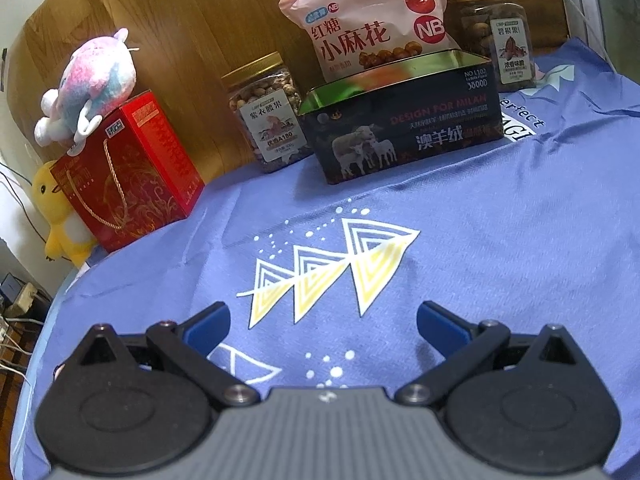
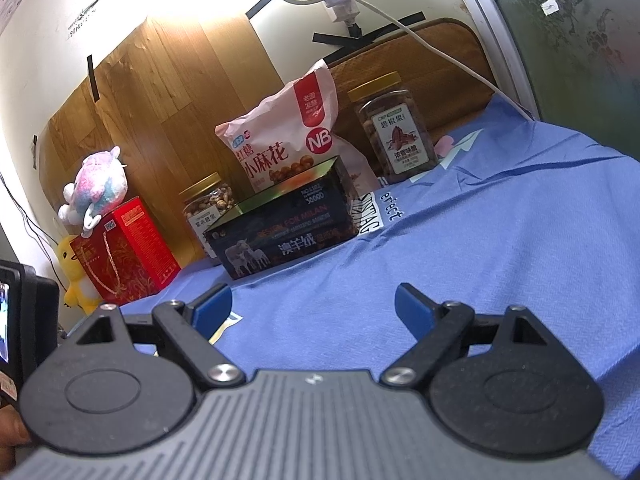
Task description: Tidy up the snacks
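Left claw [image 1: 323, 322]: jaws spread wide, blue pads [image 1: 208, 330] apart, nothing between them. It hangs over the blue cloth [image 1: 500, 240] printed with white and yellow triangles [image 1: 332, 268].

Right claw [image 2: 312, 312]: likewise wide open and empty, over a plain stretch of the same cloth. A dark device with a small screen [image 2: 20, 320] shows at the left edge of that view; what it is cannot be told for certain.

Snacks, all at the far edge of the cloth, against the wood-grain panel [image 1: 192, 40]:
- Dark open tin [image 1: 404, 132] printed with sheep, standing centre, well ahead of both claws.
- Pink snack bag [image 1: 368, 28], upright, just behind the tin; whether its lower part sits inside the tin or behind it cannot be judged from either view.
- Gold-lidded jar of nuts [image 1: 268, 116], upright, just beside the tin's left end.
- Second jar with a yellow lid [image 1: 496, 40], upright, behind the tin's right end and beside the bag.

Other items: red gift box [image 1: 128, 172] with a rope handle, left of the first jar. A pink and blue plush toy [image 1: 88, 84] rests on its top. A yellow plush chick [image 1: 56, 216] stands at the box's left side, partly hidden by it.

White cable [image 2: 420, 40] runs down the wall at the right
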A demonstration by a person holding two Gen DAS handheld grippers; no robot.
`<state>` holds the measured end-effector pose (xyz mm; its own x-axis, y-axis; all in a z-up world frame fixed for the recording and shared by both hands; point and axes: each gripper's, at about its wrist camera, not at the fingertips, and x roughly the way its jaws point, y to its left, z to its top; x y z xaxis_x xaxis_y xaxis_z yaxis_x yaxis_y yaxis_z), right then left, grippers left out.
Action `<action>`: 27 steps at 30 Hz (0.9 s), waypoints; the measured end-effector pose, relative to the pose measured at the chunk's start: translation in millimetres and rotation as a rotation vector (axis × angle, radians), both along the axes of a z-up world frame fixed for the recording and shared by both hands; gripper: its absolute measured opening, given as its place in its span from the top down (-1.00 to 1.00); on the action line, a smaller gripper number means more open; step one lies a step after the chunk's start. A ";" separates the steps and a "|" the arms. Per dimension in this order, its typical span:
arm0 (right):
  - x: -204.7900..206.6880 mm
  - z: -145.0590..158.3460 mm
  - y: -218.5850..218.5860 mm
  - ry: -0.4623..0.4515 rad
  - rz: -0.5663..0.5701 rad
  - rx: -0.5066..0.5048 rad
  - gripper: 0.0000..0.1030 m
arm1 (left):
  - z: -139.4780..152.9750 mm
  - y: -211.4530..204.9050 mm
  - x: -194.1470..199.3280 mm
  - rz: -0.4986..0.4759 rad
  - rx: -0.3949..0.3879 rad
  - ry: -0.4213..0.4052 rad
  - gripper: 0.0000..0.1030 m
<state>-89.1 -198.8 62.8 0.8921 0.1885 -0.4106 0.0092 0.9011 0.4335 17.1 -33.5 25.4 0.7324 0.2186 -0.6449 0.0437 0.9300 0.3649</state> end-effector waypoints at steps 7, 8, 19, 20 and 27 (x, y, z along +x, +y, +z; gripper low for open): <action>-1.0 0.7 -0.6 -0.001 -0.005 0.004 -0.76 | -0.8 -2.1 -1.7 -0.004 0.041 -0.025 -1.00; -1.0 0.7 -0.7 -0.001 -0.004 0.004 -0.76 | -0.9 -2.4 -1.6 -0.005 0.043 -0.026 -1.00; -1.6 1.3 -2.3 0.000 -0.011 0.007 -0.76 | -2.7 -6.7 -2.1 -0.027 0.053 -0.022 -1.00; -1.6 1.3 -2.3 0.000 -0.010 0.007 -0.76 | -2.7 -6.6 -1.8 -0.028 0.053 -0.022 -1.00; -1.7 1.2 -1.9 0.000 -0.012 0.008 -0.76 | -2.2 -7.2 -1.8 -0.031 0.041 -0.015 -1.00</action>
